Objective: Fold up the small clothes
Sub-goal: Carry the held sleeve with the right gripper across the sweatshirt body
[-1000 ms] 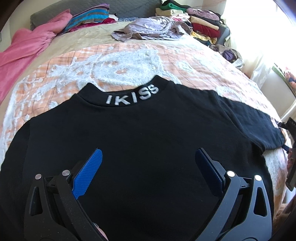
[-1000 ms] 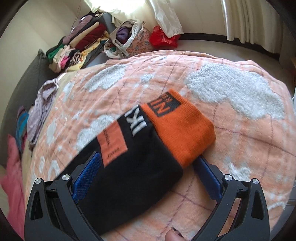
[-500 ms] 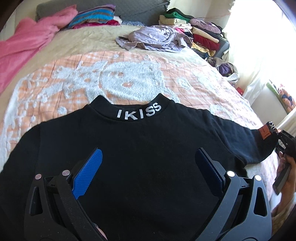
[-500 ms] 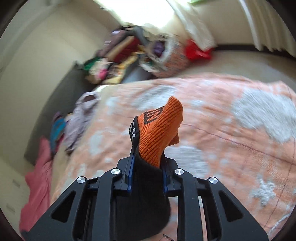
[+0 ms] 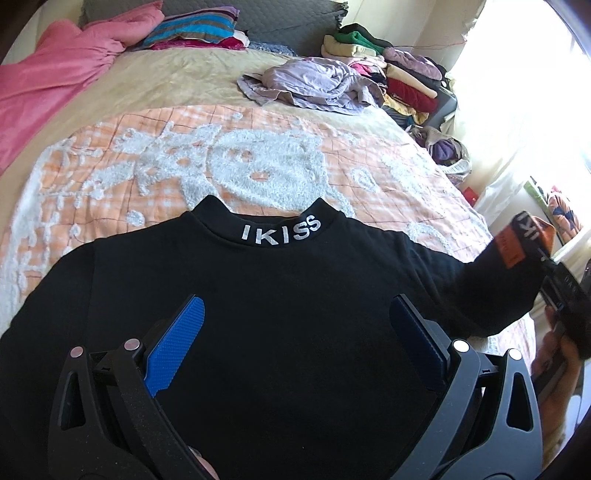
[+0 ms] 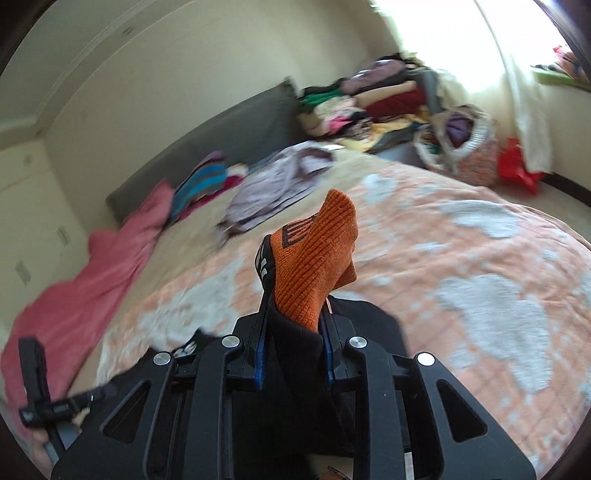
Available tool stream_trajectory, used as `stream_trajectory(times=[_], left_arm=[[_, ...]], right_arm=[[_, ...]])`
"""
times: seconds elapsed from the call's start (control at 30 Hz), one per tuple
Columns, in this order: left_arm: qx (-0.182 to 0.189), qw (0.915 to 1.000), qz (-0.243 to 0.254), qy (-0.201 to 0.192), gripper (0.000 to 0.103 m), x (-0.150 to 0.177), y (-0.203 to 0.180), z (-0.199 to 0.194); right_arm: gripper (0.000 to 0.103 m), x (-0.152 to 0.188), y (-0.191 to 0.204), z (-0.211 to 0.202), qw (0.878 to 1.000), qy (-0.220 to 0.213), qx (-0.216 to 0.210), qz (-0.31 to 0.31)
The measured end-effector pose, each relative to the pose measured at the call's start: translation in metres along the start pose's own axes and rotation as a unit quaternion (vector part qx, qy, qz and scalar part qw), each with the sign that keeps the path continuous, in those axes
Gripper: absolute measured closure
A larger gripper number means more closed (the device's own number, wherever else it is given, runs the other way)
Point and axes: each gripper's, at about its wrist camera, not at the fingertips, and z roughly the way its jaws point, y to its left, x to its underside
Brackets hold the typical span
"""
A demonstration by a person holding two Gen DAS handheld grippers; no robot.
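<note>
Item 1: black sweatshirt (image 5: pixel 280 314), lettered "IKISS" on the collar (image 5: pixel 280 233). It lies back-up on the bed, filling the lower half of the left wrist frame, collar pointing to the upper part of the frame.

Item 2: orange cuff (image 6: pixel 317 258) of its sleeve (image 5: pixel 480 291). In the right wrist frame it stands up at centre, lifted off the bed; in the left wrist frame the sleeve rises toward the right edge.

Item 3: your left claw (image 5: pixel 295 339). Jaws spread wide, blue pads showing, poised over the body of the sweatshirt with nothing between them.

Item 4: your right claw (image 6: pixel 293 350). Jaws drawn narrow, pinching the sleeve just below the orange cuff.

Item 5: orange-and-white quilt (image 5: pixel 221 155), under the sweatshirt, covering the middle of the left wrist frame.

Item 6: pink blanket (image 5: pixel 48 81), upper left of the left wrist frame.

Item 7: lilac garment (image 5: pixel 310 86), crumpled, upper centre, well apart from the sweatshirt.

Item 8: stack of folded clothes (image 5: pixel 391 77), upper right, beside the lilac garment.

Item 9: striped folded cloth (image 5: pixel 192 29), top centre-left, against the grey headboard (image 5: pixel 288 18).
</note>
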Motion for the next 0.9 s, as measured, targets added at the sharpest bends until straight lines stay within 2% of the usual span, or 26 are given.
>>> stream_trajectory(times=[0.17,0.23,0.5,0.67,0.73,0.77,0.9], left_arm=[[0.023,0.9994,-0.024,0.003,0.009,0.0,0.007,-0.005],[0.022,0.9995,-0.023,0.002,0.009,-0.001,0.008,-0.008],[0.052,0.9966,-0.063,0.01,0.009,0.001,0.026,-0.01],[0.083,0.9907,-0.104,0.029,0.009,0.005,0.041,-0.002],[0.088,0.9891,-0.112,0.037,0.009,0.007,0.045,0.004],[0.089,0.9886,-0.115,0.04,0.01,0.008,0.046,0.006],[0.102,0.986,-0.12,0.054,0.024,0.012,0.046,0.015]], right_arm=[[0.082,0.014,0.041,0.014,0.998,0.024,-0.02,-0.048],[0.082,0.021,0.054,0.017,0.997,0.03,-0.029,-0.065],[0.081,0.047,0.104,0.038,0.987,0.062,-0.049,-0.138],[0.074,0.071,0.128,0.057,0.978,0.095,-0.059,-0.176],[0.06,0.078,0.133,0.062,0.975,0.111,-0.072,-0.176],[0.058,0.081,0.136,0.062,0.974,0.12,-0.088,-0.174],[0.057,0.085,0.145,0.055,0.967,0.13,-0.123,-0.18]])
